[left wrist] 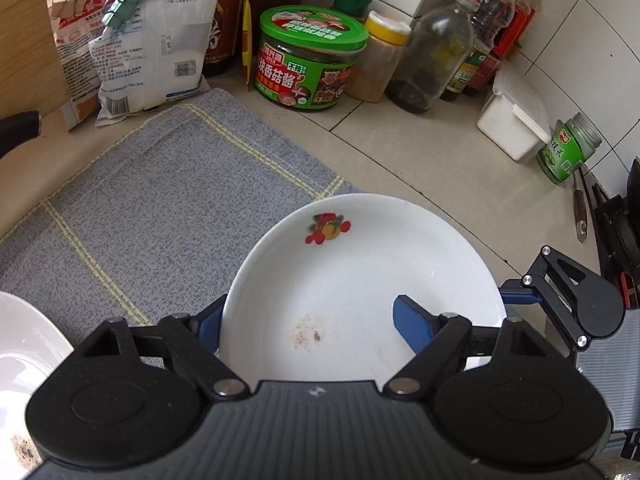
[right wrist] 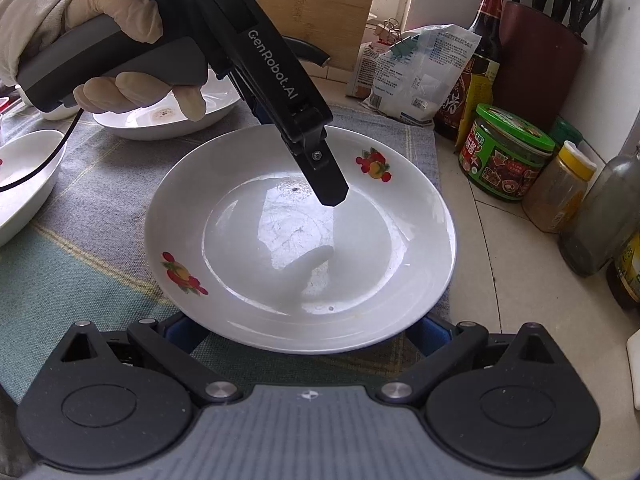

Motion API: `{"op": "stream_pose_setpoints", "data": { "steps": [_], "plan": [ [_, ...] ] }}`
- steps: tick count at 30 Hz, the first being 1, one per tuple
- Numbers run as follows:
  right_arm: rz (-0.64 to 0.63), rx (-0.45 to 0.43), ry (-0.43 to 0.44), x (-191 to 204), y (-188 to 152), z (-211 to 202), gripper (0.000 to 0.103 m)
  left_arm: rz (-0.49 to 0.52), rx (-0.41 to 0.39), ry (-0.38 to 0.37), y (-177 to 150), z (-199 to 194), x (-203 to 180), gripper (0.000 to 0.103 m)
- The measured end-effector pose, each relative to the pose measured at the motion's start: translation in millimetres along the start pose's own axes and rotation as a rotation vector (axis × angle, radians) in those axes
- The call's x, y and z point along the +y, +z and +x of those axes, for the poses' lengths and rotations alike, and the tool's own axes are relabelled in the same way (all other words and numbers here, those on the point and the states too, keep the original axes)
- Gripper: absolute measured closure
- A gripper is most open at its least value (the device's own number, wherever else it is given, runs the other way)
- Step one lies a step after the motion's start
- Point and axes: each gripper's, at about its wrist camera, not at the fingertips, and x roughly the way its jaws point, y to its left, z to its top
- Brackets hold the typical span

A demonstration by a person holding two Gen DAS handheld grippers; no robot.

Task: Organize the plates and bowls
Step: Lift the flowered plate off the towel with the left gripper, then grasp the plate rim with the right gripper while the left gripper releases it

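Note:
A white plate point(left wrist: 360, 280) with fruit decals and a few red crumbs lies at the corner of the grey cloth point(left wrist: 160, 200). My left gripper point(left wrist: 310, 304) straddles its near rim, one blue finger point(left wrist: 208, 322) outside the edge and the other over the well. In the right wrist view that inner finger point(right wrist: 326, 176) hovers just above the plate point(right wrist: 300, 240), so the jaws are open. My right gripper point(right wrist: 310, 334) stands wide open, its blue fingertips tucked under the plate's near rim. A gloved hand point(right wrist: 120, 40) holds the left gripper.
Two more white dishes lie on the cloth at the left point(right wrist: 160, 120) point(right wrist: 24, 176). A green-lidded jar point(left wrist: 312, 60), bottles, bags and a white box point(left wrist: 512, 128) line the tiled wall. A knife block point(right wrist: 540, 52) stands in the corner.

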Motion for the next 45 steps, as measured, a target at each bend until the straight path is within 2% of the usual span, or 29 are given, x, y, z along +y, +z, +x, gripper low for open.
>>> {"op": "stream_pose_setpoints", "data": {
  "steps": [10,15,25,33,37,39,41,45],
  "plan": [
    [0.029,-0.004,-0.005,-5,1,5,0.0,-0.02,-0.013,0.008,2,8,7,0.019],
    [0.036,-0.001,-0.009,-2,1,4,0.0,-0.024,-0.029,0.01,2,8,6,0.013],
    [0.08,-0.019,-0.001,-1,-2,-6,0.0,0.039,-0.092,0.074,-7,-14,-8,0.011],
    [0.124,0.024,-0.048,14,-4,-14,0.0,0.063,-0.216,0.132,-22,-61,-28,0.011],
    [0.144,0.052,-0.104,26,-10,-24,0.0,0.076,-0.297,0.184,-39,-94,-44,0.009],
    [0.147,0.056,-0.134,31,-13,-29,0.0,0.066,-0.349,0.221,-50,-110,-51,0.001],
    [0.143,0.049,-0.147,37,-15,-34,0.0,0.048,-0.418,0.257,-64,-127,-57,0.001],
    [0.136,0.019,-0.139,48,-19,-47,0.0,0.029,-0.484,0.364,-91,-149,-69,0.001]
  ]
}}
